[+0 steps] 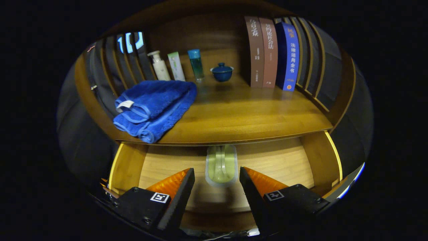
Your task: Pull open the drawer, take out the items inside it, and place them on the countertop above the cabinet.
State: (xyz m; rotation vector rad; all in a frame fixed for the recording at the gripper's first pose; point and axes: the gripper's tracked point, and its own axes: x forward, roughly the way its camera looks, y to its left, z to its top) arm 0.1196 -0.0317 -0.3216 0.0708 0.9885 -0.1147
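The countertop (234,117) hides the far end of the green container (221,165).

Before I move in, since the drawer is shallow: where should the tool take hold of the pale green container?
Grip the pale green container across its long side walls, at the near end. It lies lengthwise between the open fingers of the tool, its far end under the countertop, so coming down from above and in front looks best.

Blue towel (153,108), pale green case (221,165), 2 brown books (263,52).
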